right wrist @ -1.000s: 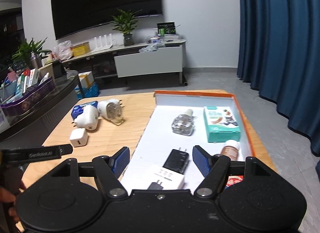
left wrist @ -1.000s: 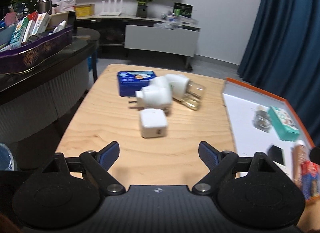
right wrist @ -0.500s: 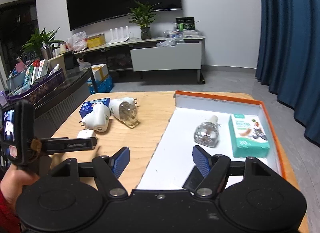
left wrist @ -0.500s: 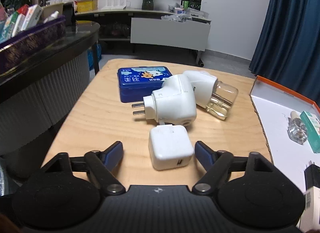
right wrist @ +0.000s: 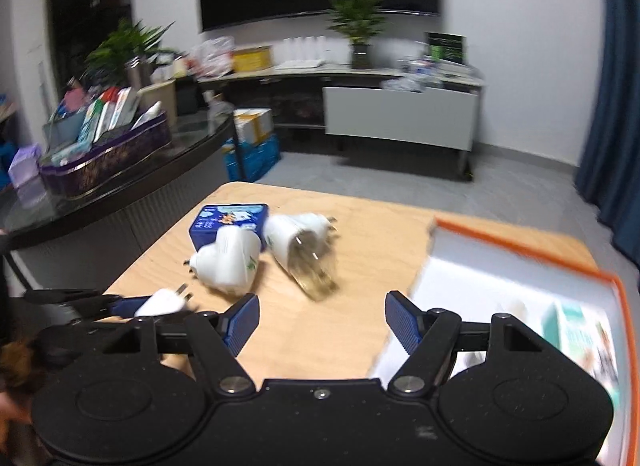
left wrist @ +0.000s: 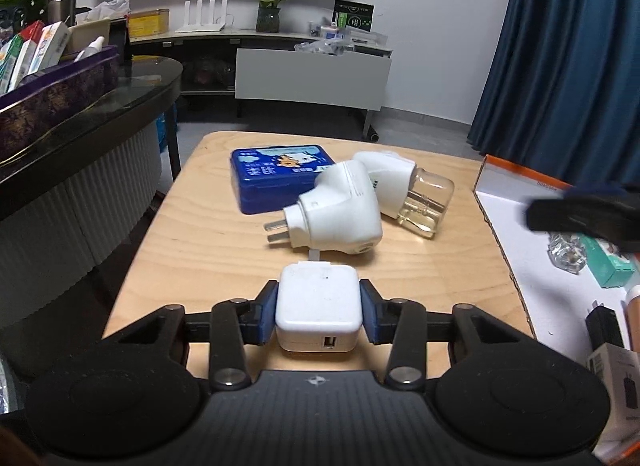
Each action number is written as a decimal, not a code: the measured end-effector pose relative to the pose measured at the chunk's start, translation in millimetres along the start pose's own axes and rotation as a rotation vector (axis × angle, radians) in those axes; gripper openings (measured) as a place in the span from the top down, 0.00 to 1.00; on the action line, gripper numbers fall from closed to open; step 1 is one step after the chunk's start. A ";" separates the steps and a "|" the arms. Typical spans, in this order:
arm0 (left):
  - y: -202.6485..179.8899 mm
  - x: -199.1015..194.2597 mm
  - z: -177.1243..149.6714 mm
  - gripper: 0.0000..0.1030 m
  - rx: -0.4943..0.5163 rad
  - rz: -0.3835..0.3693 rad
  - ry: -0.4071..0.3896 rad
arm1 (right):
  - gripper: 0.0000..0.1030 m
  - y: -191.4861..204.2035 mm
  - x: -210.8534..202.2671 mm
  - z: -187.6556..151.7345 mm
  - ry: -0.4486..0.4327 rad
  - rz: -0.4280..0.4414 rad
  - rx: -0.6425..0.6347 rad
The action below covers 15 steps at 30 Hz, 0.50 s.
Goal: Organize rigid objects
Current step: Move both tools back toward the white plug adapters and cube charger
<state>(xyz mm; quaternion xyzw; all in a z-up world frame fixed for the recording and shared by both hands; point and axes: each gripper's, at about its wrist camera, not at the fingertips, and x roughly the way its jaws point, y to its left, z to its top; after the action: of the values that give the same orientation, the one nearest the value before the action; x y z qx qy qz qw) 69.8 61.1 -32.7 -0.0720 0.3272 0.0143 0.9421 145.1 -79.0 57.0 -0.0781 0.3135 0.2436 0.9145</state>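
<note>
The left gripper (left wrist: pixel 319 316), jaws just closed, is clamping the white USB charger (left wrist: pixel 318 312) at the near edge of the wooden table (left wrist: pixel 200 250). The right gripper (right wrist: pixel 320 322) is hovering wide open and empty beside the orange-rimmed tray (right wrist: pixel 520 254), near the two white plug-in vaporizers (left wrist: pixel 340 209).

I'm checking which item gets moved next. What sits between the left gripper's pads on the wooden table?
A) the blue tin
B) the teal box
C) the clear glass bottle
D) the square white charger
D: the left gripper has just been closing, and its blue pads press both sides of the square white charger; the blue tin lies farther back on the table.
</note>
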 end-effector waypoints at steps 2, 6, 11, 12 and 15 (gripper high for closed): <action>3.4 -2.5 -0.6 0.59 -0.006 -0.012 -0.001 | 0.19 5.9 20.1 12.9 0.014 0.014 -0.069; 11.9 -6.9 -0.9 0.59 -0.034 -0.044 -0.012 | 0.19 13.2 63.6 32.1 0.060 0.022 -0.159; 18.1 -9.4 0.1 0.59 -0.051 -0.069 -0.028 | 0.19 9.3 112.8 44.8 0.136 0.060 -0.151; 19.2 -9.0 0.5 0.59 -0.057 -0.075 -0.030 | 0.19 10.0 120.8 45.6 0.150 0.054 -0.157; 22.0 -7.4 1.1 0.59 -0.071 -0.084 -0.034 | 0.20 12.9 141.3 45.9 0.184 0.056 -0.168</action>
<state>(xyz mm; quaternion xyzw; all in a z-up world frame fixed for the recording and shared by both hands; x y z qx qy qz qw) 62.9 83.1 -30.1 -0.1189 0.3074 -0.0126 0.9441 260.1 1.8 7.0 -0.1678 0.3768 0.2861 0.8649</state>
